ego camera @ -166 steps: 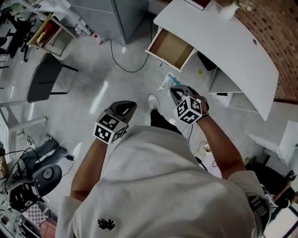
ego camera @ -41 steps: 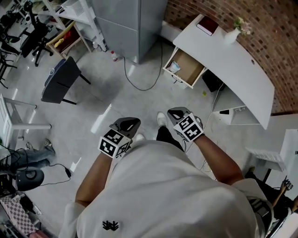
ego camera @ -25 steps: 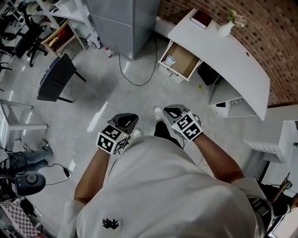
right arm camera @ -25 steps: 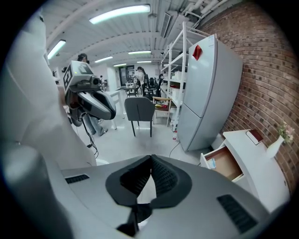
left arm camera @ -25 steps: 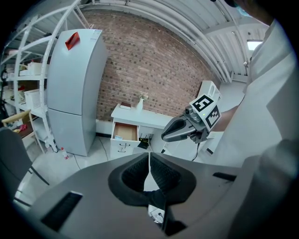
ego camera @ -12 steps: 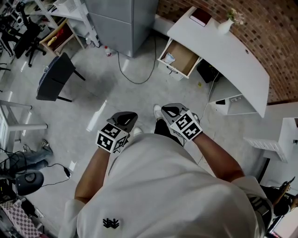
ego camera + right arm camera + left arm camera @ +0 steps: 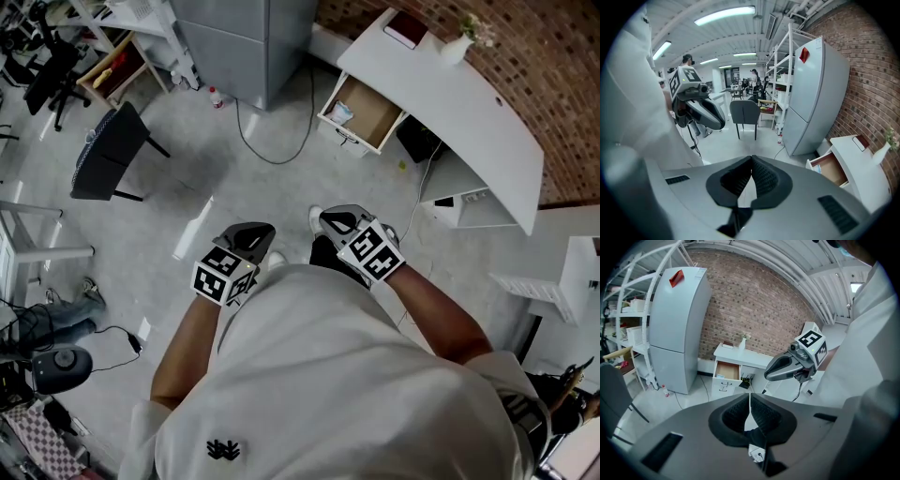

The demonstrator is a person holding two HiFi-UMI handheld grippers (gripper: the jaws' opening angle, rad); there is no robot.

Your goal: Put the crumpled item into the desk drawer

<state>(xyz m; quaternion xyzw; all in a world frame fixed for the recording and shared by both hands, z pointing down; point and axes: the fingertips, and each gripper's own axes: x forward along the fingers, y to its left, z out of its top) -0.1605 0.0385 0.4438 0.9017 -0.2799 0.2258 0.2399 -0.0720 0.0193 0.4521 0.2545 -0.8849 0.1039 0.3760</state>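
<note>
Head view, looking steeply down: pale grey floor (image 7: 234, 178) across most of the picture. Along the brick wall (image 7: 553, 56), a tall grey refrigerator (image 7: 239, 37), and near it the long white bench (image 7: 469, 103) (on top, towards the refrigerator end, a small vase (image 7: 455, 47) and a dark red book (image 7: 405, 30)). Out on the floor, well apart from the bench, a dark chair (image 7: 101, 159). Under the bench's refrigerator end, the desk drawer (image 7: 364, 111) pulled open, brown inside. Nearer, in front of a white shirt (image 7: 328, 375), the left gripper (image 7: 253, 232) and the right gripper (image 7: 336, 221), held side by side, apart from each other and well short of the bench. Left gripper view: jaws clenched, ribbed pads (image 7: 763, 412) meeting at the tips, empty. Right gripper view: likewise pressed together on nothing. Smallest of all, the crumpled item (image 7: 341, 113), pale blue-white, lying inside the open drawer at its corner towards the refrigerator.
</note>
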